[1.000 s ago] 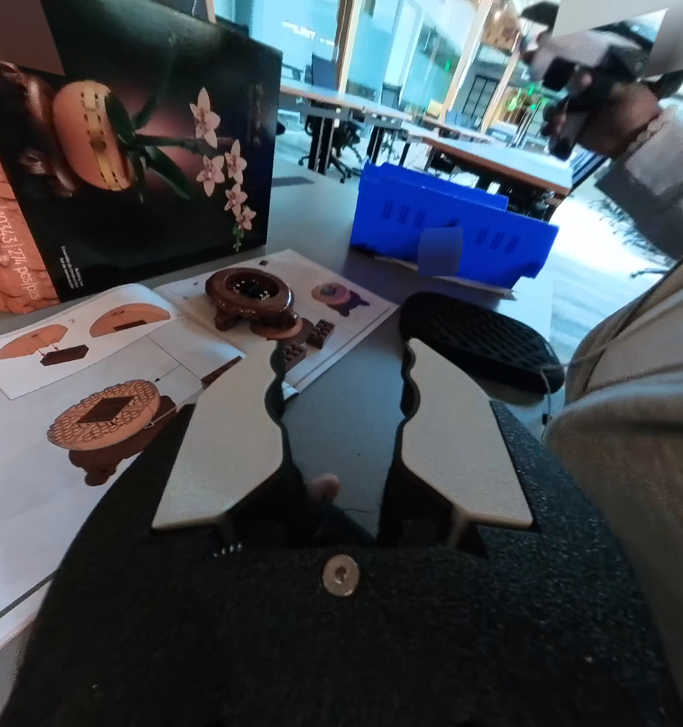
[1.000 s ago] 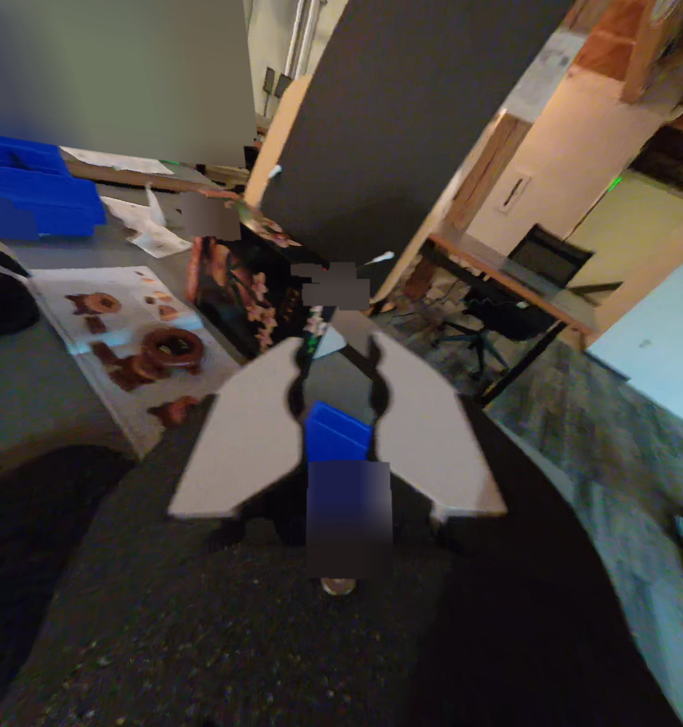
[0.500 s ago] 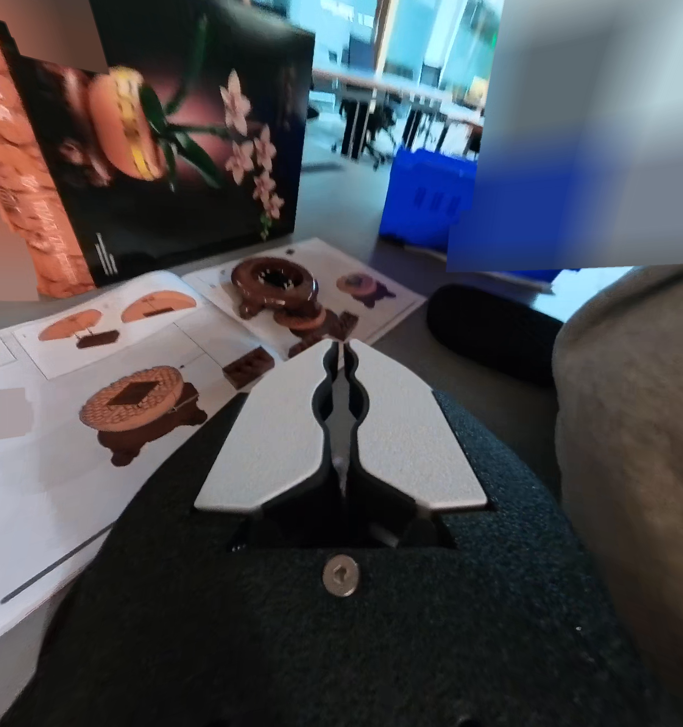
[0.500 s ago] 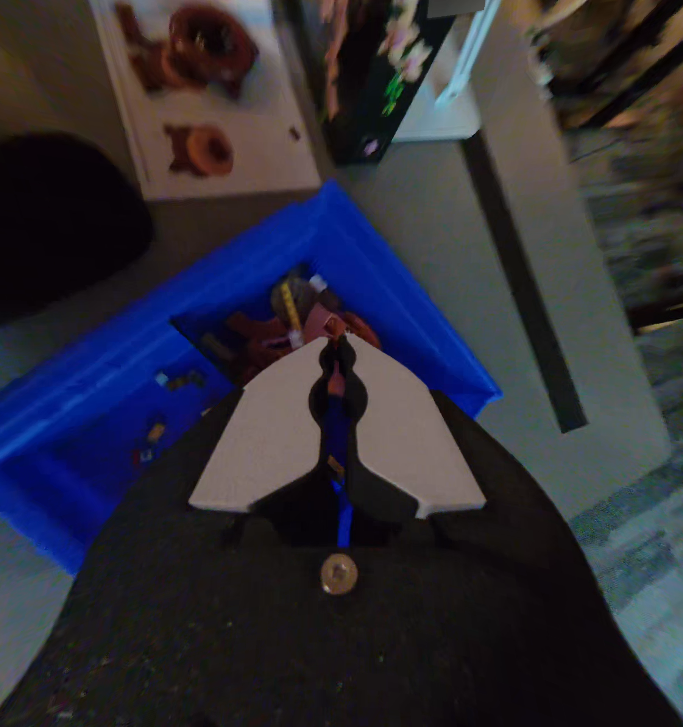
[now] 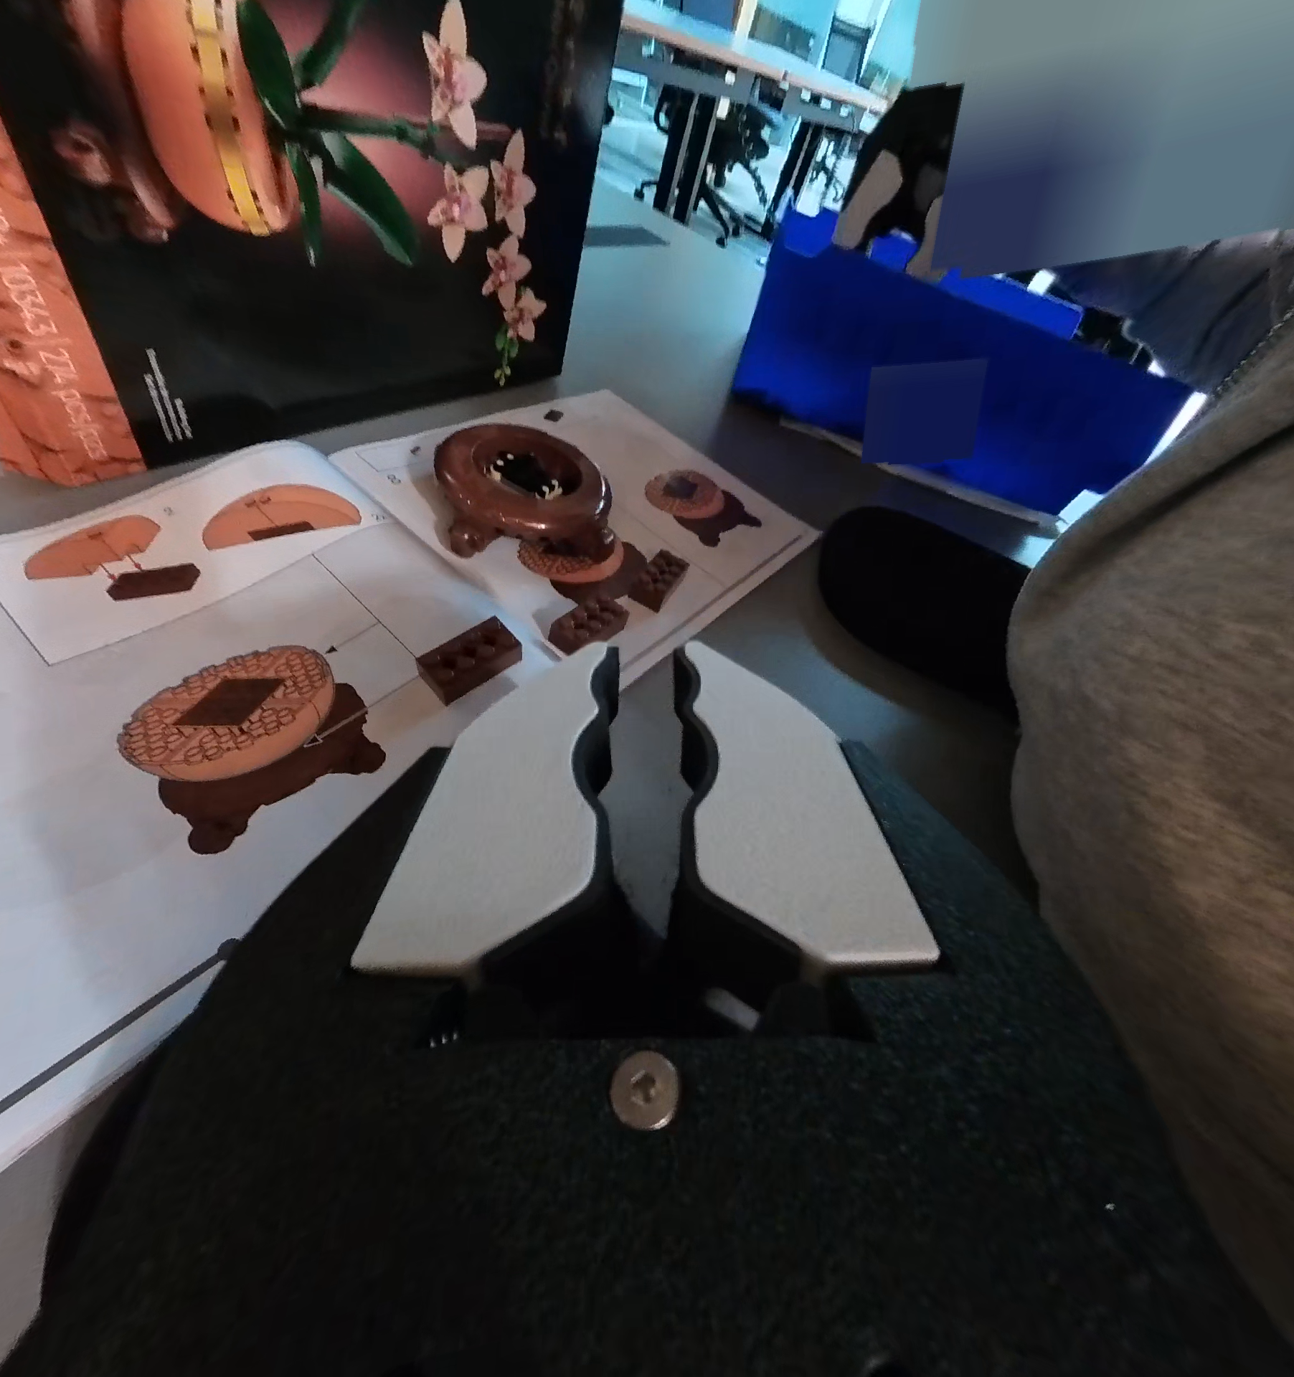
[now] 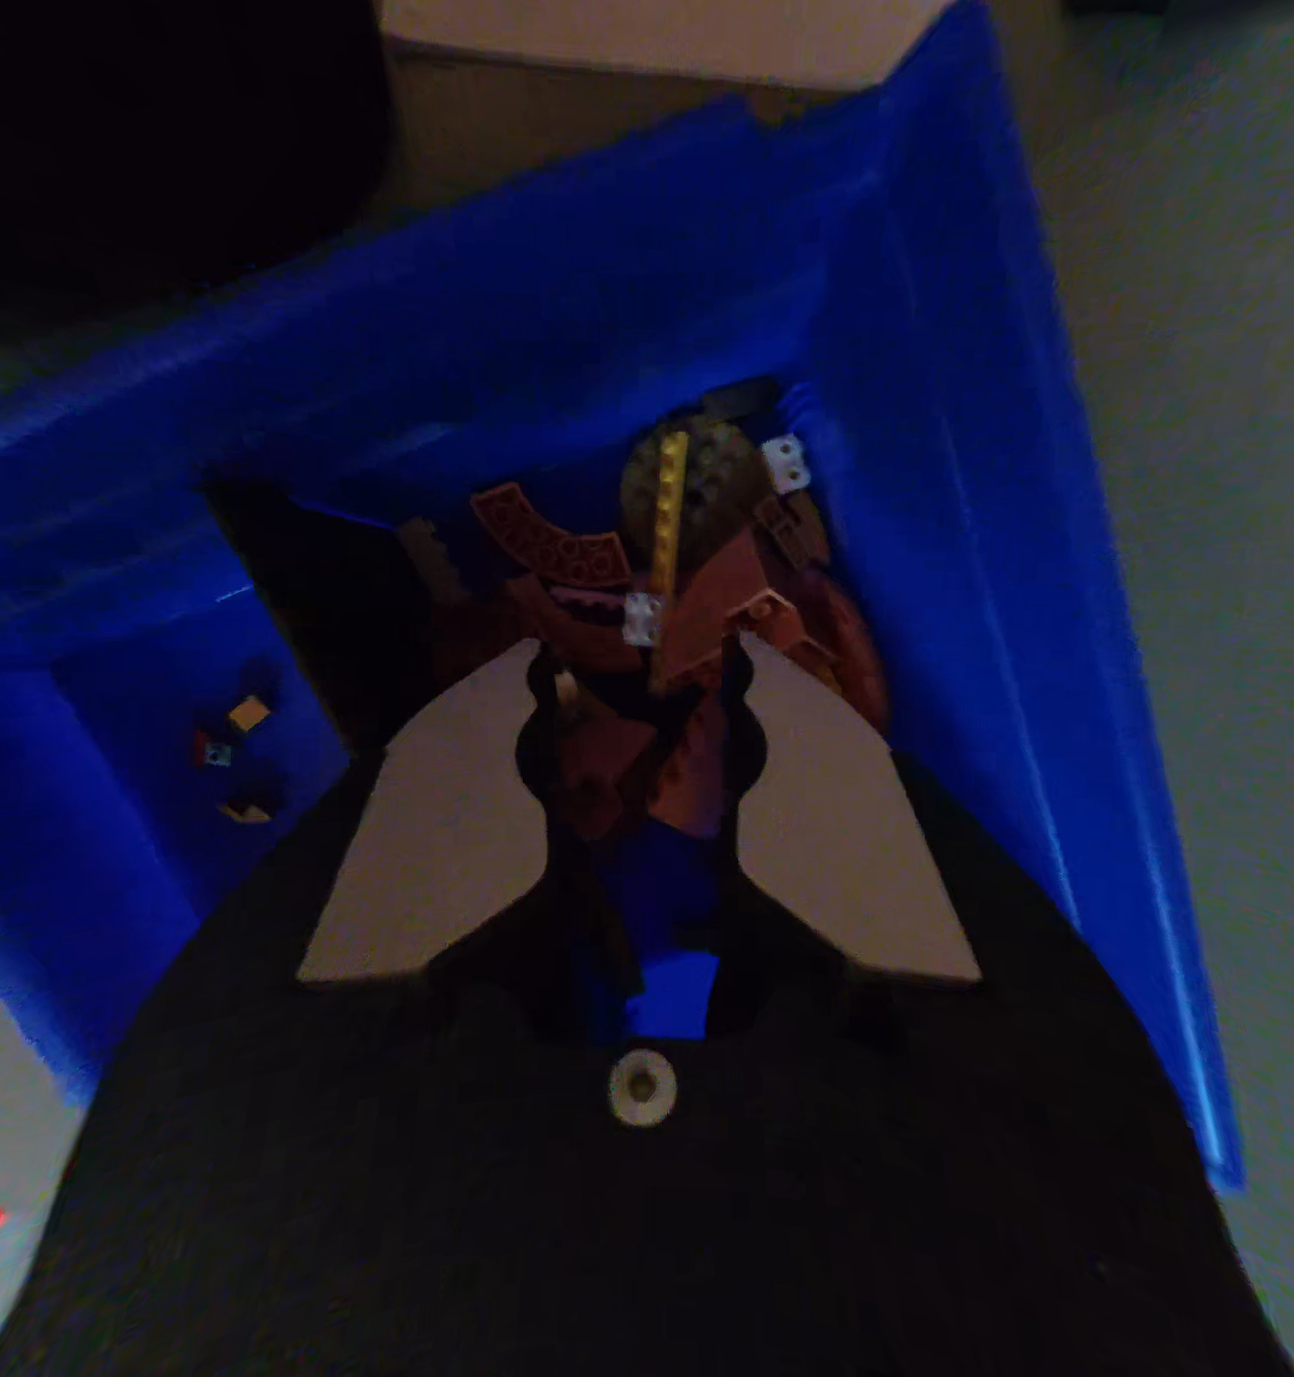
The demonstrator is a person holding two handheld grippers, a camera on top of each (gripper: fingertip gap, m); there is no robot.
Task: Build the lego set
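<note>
While the right gripper (image 6: 640,663) hangs spread over loose brown bricks (image 6: 554,551) in the blue plastic bin (image 6: 964,372), the left gripper (image 5: 640,663) hovers slightly parted, empty, beside the open paper instruction booklet (image 5: 182,596).

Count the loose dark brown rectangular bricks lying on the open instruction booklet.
3: one on the left page, one just ahead of the left gripper, one beside the round brown base. Others may be hidden.
</note>
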